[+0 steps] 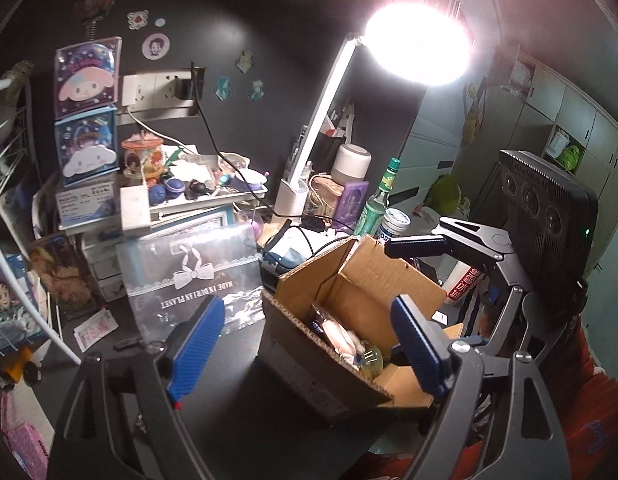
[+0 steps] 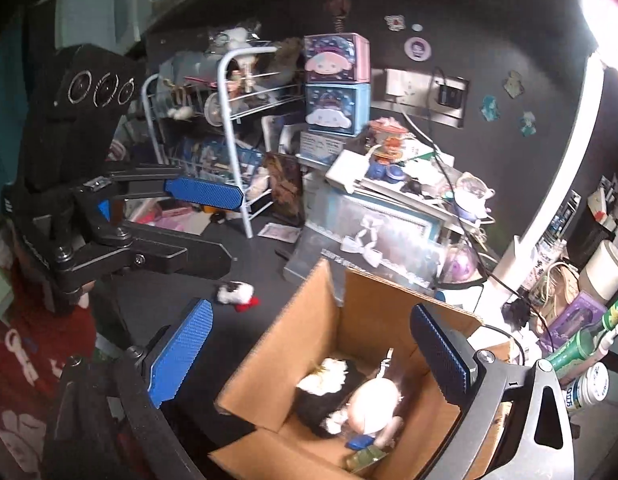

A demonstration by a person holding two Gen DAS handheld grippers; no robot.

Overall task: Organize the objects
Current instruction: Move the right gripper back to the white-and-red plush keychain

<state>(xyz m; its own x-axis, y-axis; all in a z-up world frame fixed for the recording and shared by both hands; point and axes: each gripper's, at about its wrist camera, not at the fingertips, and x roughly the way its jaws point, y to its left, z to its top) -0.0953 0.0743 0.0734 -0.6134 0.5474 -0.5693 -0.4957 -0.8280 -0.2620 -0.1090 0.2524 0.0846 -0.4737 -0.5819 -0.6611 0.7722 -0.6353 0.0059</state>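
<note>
While the cardboard box [image 2: 373,344] sits open on the dark desk [image 2: 269,240] with a black-and-white plush [image 2: 329,388] and a pale toy already inside, one small plush [image 2: 235,293] lies loose on the desk to its left; both tools are empty, the right gripper [image 2: 309,354] spread wide over the box, the left gripper [image 1: 305,344] parted at its near wall; a careless reach could snag a raised flap and tip the box, or knock the green bottle [image 2: 589,332] beside it.

Dim room, single desk lamp [image 1: 419,46] blown out with pink flare in left wrist view (clipped at far right in the other). Heavy fisheye bending, dark vignetted corners; near desk in shadow.
</note>
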